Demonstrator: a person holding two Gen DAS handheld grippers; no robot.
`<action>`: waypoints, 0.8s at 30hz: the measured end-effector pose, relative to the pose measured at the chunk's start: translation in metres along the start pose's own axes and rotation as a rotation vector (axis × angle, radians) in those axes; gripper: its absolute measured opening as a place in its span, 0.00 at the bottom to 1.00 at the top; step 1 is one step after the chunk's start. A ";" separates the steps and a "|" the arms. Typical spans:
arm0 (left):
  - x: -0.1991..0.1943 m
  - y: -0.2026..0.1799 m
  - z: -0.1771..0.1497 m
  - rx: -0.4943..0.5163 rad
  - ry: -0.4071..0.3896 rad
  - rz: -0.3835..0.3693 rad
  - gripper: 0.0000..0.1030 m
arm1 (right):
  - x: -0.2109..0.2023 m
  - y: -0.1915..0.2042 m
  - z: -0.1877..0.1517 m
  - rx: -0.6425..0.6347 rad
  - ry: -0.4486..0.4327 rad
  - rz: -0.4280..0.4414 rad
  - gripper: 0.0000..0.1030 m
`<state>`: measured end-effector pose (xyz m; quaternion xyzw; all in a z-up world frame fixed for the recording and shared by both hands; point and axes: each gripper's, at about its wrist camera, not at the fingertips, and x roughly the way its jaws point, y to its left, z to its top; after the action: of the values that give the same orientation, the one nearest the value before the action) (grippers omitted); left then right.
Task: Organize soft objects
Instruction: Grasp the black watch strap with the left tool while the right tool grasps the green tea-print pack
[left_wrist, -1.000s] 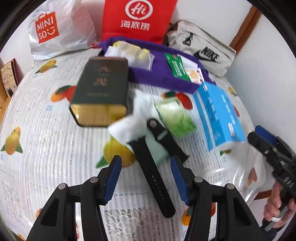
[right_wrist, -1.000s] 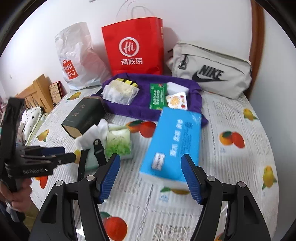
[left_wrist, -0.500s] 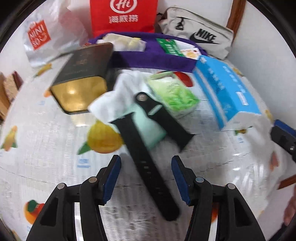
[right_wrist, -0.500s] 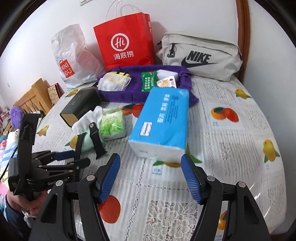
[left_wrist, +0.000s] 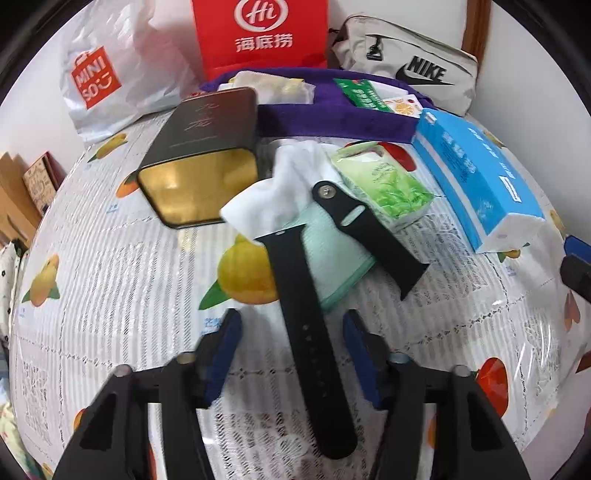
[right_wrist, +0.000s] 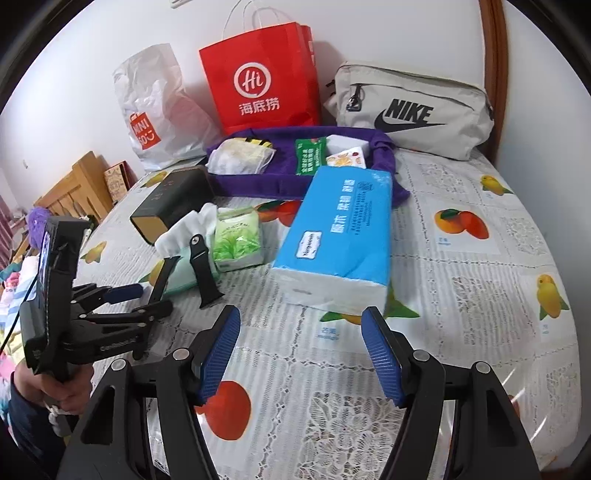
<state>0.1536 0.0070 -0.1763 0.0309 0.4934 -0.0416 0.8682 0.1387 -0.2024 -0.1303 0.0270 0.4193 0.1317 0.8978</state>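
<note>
White wall behind, counter (right_wrist: 480, 295) covered in a fruit-print lace cloth. At the back stand a white shopping bag (right_wrist: 159, 107), red paper bag (right_wrist: 262, 77) and grey pouch (right_wrist: 413, 110). Purple fabric tray (right_wrist: 258, 186) in front of them holds small packets. Dark tin (left_wrist: 207, 155) lies left of a white cloth (left_wrist: 280, 195); green tissue pack (left_wrist: 384, 184) and blue tissue pack (right_wrist: 343, 229) sit to the right of it. Black watch strap (left_wrist: 306, 321), in two pieces, lies across the cloth. Left hand-held gripper (left_wrist: 291, 350) straddles the long strap piece; its jaws have just been closing, pads not yet touching it. Right hand-held gripper (right_wrist: 301, 354) is about half open, empty, just short of the blue tissue pack.
</note>
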 end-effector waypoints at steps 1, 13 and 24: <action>-0.001 -0.001 0.000 0.007 -0.004 -0.014 0.23 | 0.001 0.001 -0.001 -0.007 0.004 0.000 0.66; -0.004 0.011 -0.005 -0.038 0.005 -0.102 0.19 | 0.007 0.013 -0.001 -0.030 0.018 0.018 0.66; -0.021 0.038 -0.003 -0.075 -0.020 -0.126 0.19 | 0.014 0.045 0.018 -0.122 0.004 0.025 0.66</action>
<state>0.1440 0.0462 -0.1590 -0.0332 0.4867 -0.0779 0.8694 0.1513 -0.1545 -0.1219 -0.0229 0.4120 0.1683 0.8952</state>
